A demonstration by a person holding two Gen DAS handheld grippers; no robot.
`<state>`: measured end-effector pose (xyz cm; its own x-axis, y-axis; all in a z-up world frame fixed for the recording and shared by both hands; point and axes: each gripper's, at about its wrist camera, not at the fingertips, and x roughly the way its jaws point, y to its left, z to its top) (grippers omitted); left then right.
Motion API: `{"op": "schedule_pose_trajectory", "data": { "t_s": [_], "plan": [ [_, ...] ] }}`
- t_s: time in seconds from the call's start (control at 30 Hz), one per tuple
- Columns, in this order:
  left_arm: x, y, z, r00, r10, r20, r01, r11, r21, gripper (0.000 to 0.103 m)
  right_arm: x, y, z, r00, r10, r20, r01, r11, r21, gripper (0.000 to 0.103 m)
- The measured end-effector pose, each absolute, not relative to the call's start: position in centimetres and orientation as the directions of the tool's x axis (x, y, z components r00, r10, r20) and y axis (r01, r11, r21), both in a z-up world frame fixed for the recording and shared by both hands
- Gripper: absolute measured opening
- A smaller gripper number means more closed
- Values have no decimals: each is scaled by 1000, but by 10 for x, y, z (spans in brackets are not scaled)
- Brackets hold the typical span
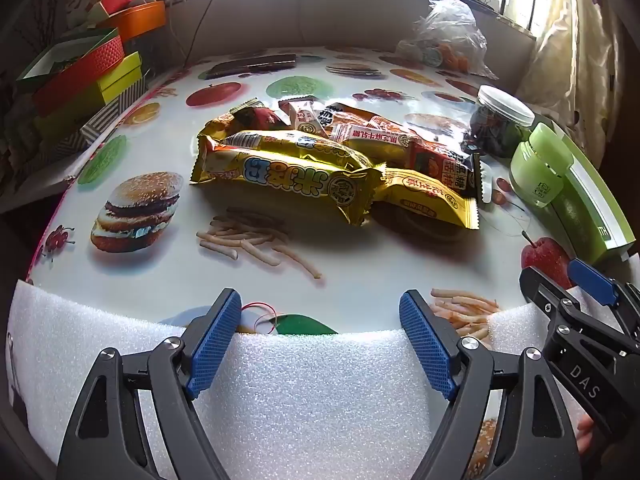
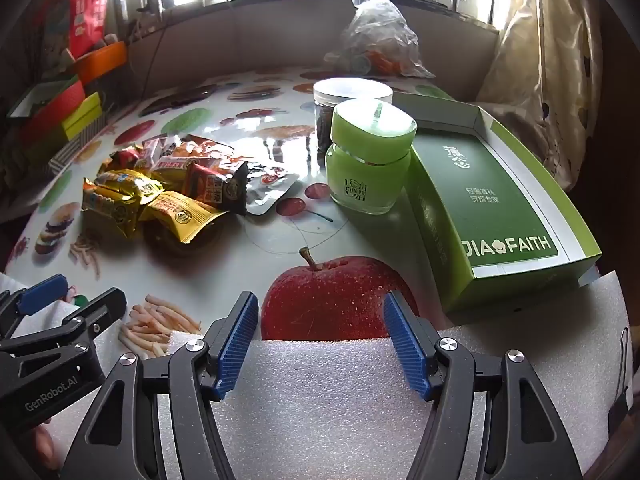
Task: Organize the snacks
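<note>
A heap of snack packets (image 1: 320,160) in yellow, orange and red wrappers lies mid-table; the right wrist view has the same snack heap (image 2: 160,188) at its left. A long yellow packet (image 1: 288,176) lies nearest at the heap's front. My left gripper (image 1: 320,312) hovers open over the white foam sheet (image 1: 312,392) at the table's near edge, nothing between its blue pads. My right gripper (image 2: 320,312) is open too, above the foam sheet (image 2: 320,392) and a printed red apple, empty. An open green box (image 2: 492,200) lies right of the heap.
A green jar (image 2: 368,160) and a white-lidded clear jar (image 2: 348,96) stand beside the green box. A clear plastic bag (image 2: 376,36) sits at the back. Coloured boxes (image 1: 80,68) are stacked at the left edge. The tablecloth (image 1: 192,280) is printed with burgers, fries and fruit.
</note>
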<state>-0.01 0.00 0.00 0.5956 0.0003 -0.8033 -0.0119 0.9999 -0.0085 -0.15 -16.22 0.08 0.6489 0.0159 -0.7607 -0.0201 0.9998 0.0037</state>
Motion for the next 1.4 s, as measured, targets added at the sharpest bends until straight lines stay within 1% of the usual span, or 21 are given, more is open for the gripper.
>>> {"op": "schedule_pose_trajectory", "data": {
  "t_s": [1.4],
  "plan": [
    [-3, 0, 2, 621, 4, -784, -18, 1000, -10, 82, -2, -162, 1, 653, 14, -757, -20, 1000, 1, 66]
  ]
}}
